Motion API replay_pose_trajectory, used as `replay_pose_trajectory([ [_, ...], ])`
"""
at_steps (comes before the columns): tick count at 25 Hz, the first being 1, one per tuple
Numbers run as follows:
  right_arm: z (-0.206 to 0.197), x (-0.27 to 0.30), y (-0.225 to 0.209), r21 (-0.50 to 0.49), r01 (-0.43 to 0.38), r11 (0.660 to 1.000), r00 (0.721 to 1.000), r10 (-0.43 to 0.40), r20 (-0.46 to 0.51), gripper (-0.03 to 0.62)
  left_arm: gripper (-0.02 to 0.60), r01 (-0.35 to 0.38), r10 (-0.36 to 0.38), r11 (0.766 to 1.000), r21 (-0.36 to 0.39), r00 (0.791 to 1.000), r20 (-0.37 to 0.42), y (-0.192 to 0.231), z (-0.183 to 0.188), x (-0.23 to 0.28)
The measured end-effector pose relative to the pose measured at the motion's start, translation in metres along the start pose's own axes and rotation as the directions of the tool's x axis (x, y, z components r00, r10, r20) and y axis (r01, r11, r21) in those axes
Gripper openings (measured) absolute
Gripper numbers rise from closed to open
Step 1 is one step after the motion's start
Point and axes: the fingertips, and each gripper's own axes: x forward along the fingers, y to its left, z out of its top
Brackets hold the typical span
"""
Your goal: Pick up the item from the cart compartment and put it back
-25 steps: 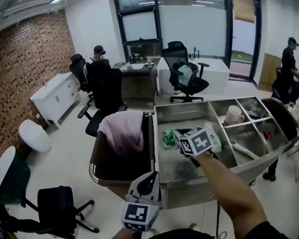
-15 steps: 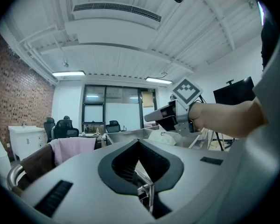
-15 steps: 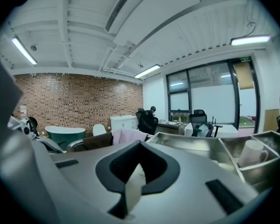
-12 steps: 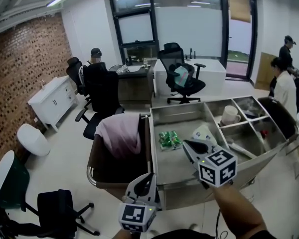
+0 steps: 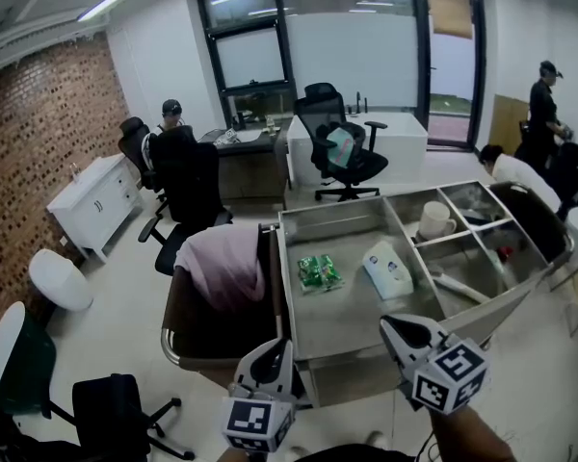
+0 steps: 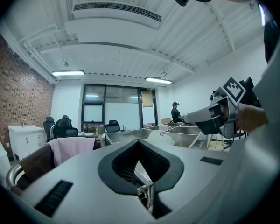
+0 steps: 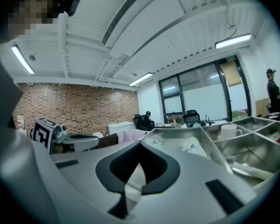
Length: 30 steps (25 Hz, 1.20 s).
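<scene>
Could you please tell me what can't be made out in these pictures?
- Print on the green packet: too small, head view.
- Small red item: too small to identify, head view.
- Contents of the bin: covered by the pink cloth, head view.

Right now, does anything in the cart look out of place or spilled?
Nothing spilled or broken. The white tissue pack lies slanted in the large compartment, apart from the green packet; a pink cloth drapes over the side bin.
</scene>
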Motion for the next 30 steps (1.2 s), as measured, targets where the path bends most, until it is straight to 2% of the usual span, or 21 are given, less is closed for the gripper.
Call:
replay_pose_trajectory([
  [8,-0.033,-0.007,0.001,0.039,0.018,0.999,0.999,-0.016,-0.030,0.003,0.000,0.017,-0.017,1.000,-0.011,1.000,-0.016,-0.013,0.002,-0.002],
  [18,-0.032,-0.003,0.001,0.038,0.008,0.999,1.000,-0.008,-0.014,0.003,0.000,0.013,-0.014,1.000,-0.009,1.000,-0.022,-0.012,0.001,-0.006],
  [23,-0.039,0.002,0.004,0.097,-0.029,0.995,1.000,0.030,-0.010,0.003,0.000,0.015,-0.015,1.000,-0.003,1.000,-0.015,-0.011,-0.001,-0.006],
  [30,-0.038,0.002,0.006,0.069,-0.027,0.997,0.999,0.029,-0.028,0.003,0.000,0.019,-0.019,1.000,0.003,1.000,-0.011,-0.013,-0.001,-0.004],
])
